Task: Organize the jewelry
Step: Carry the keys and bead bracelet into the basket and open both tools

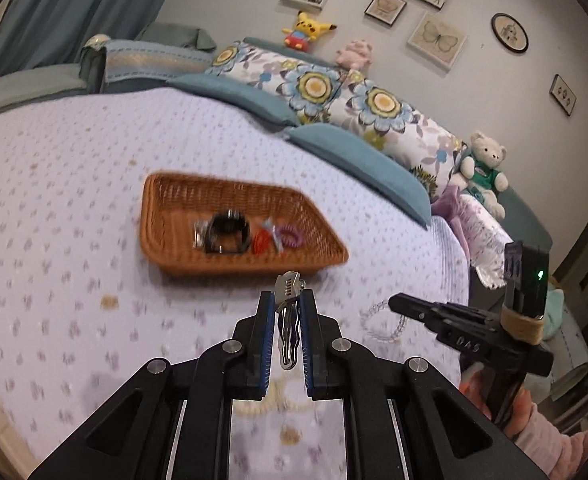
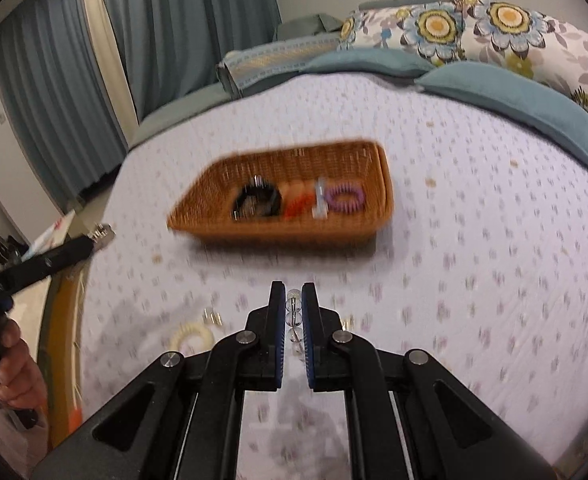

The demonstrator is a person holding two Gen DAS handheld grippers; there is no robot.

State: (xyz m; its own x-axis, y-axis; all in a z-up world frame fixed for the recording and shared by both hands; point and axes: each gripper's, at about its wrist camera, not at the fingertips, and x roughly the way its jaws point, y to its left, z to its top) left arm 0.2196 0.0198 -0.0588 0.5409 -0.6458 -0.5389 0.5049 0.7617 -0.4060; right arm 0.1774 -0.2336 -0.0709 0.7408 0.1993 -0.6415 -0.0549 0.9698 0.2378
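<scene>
A brown wicker basket lies on the lilac bedspread. In it are a black bracelet, a red hair tie, a small silver clip and a purple coil hair tie. My left gripper is shut on a silver metal hair clip, held just short of the basket. My right gripper is shut on a clear bead bracelet, which hangs from it in the left wrist view.
A cream coil hair tie and small gold pieces lie on the bedspread near my right gripper. Teal cushions and floral pillows line the far side. A teddy bear sits at the bed's right end.
</scene>
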